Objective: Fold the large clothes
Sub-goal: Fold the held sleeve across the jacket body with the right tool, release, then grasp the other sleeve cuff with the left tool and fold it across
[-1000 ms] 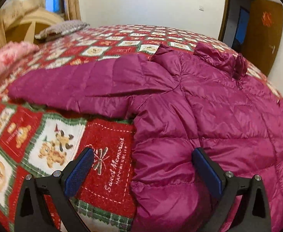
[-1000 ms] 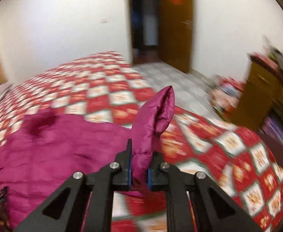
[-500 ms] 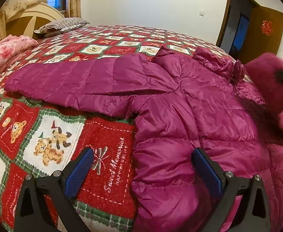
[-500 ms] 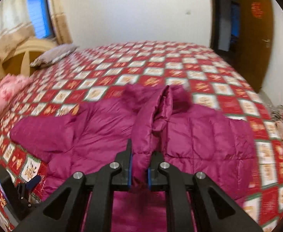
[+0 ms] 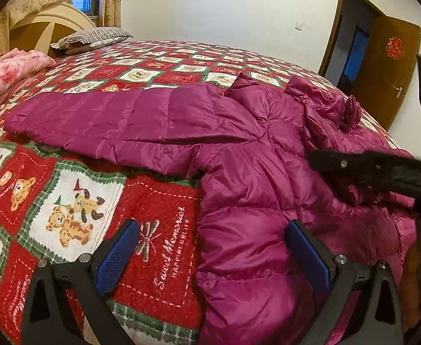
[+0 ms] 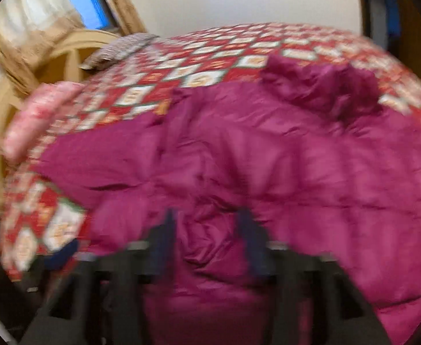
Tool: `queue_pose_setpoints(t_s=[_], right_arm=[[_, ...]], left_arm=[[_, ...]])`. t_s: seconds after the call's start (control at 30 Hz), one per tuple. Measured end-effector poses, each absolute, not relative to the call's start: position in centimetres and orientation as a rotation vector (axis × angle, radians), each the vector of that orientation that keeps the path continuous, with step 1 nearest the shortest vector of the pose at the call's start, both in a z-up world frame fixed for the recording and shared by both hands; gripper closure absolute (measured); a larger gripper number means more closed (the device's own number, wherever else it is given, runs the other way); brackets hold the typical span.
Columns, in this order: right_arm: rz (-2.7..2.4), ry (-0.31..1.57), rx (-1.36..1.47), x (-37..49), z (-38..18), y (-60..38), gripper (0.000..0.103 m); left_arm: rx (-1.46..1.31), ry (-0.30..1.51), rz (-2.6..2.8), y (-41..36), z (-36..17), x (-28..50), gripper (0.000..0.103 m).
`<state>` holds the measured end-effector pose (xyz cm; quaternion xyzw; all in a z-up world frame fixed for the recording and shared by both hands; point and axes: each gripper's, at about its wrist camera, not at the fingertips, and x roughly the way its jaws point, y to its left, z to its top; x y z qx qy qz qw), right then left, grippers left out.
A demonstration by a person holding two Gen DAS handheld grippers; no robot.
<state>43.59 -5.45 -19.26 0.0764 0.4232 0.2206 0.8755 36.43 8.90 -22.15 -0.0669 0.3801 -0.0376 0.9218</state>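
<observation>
Red plush blanket (image 5: 164, 210), fleecy, w/ teddy-bear squares and green plaid borders, covers the whole bed and carries everything. On it lies the jacket (image 5: 247, 155): magenta, shiny, puffy quilted nylon, stitched in bands, spread across the near edge of the bed toward the right side. One sleeve (image 5: 101, 120) lies straight out to the left across the blanket; the collar end (image 5: 325, 106) is bunched up toward the far side. At the head of the bed, left far corner, a striped pillow (image 5: 92, 38) and a pink floral quilt (image 5: 11, 66), soft and lumpy.

My left gripper (image 5: 210, 256) hangs wide open at the near edge, holding nothing; one blue textured pad (image 5: 115, 256) is over the blanket, the other over the jacket's side hem. My right gripper (image 6: 207, 235) is low over the middle of the jacket. That view is motion-blurred: the jaws look apart w/ rumpled fabric between them, but I can't tell if they grip it.

Step, as I judge it: early, sleeves being folded in over the body. Next probably the left sleeve: reach to its cuff end, pinch a good thickness bc the nylon is slick and springy, carry it across the chest and press flat.
</observation>
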Motion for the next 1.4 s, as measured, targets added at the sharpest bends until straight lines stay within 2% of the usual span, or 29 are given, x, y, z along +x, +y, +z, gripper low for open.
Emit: queue_pose_setpoints(t_s=[0.07,0.3,0.4,0.53,0.67,0.77,0.9,0.97,1.03,1.13,1.27,1.4], right_arm=[[0.507,0.855,0.207,42.6,-18.0,-5.8,0.032],[0.317,0.701,0.145,38.8,-12.2,-14.1,0.062],[0.136,0.677,0.154,39.2,-11.8,-19.7,0.063],[-0.069,0.703,0.308,41.0,-13.6,-27.2,0.063],[-0.086,0.819,0.386,42.9,-18.0,-28.7,0.065],[-0.094,0.84,0.341,43.3,-20.2,-27.1,0.065],[-0.123,0.81,0.236,43.1,-20.2,-25.3,0.06],[-0.123,0.807,0.213,43.0,-20.4,-25.2,0.053],[-0.12,0.804,0.177,42.9,-20.6,-24.9,0.041],[-0.13,0.812,0.108,42.8,-21.0,-24.2,0.035],[-0.128,0.805,0.101,42.8,-21.1,-24.2,0.03],[-0.122,0.802,0.11,42.9,-21.0,-24.3,0.028]], left_arm=[[-0.135,0.782,-0.076,8.9,-22.2,36.4,0.001],[-0.093,0.84,-0.067,8.4,-21.3,36.9,0.001],[-0.027,0.811,-0.081,7.4,-18.6,36.7,0.001],[0.01,0.715,-0.088,4.5,-13.8,38.3,0.001],[0.022,0.727,-0.055,1.2,-13.8,42.3,0.001],[0.021,0.797,-0.025,-1.0,-16.2,45.2,0.001],[0.1,0.855,0.047,-2.9,-19.5,46.1,0.001],[0.112,0.852,0.061,-3.2,-21.0,46.1,0.001],[0.13,0.853,0.077,-3.5,-21.3,46.2,0.001],[0.146,0.851,0.071,-3.8,-21.1,46.3,0.001],[-0.037,0.771,0.037,0.5,-18.0,44.5,0.001],[-0.221,0.694,0.168,10.3,-14.8,43.1,0.001]])
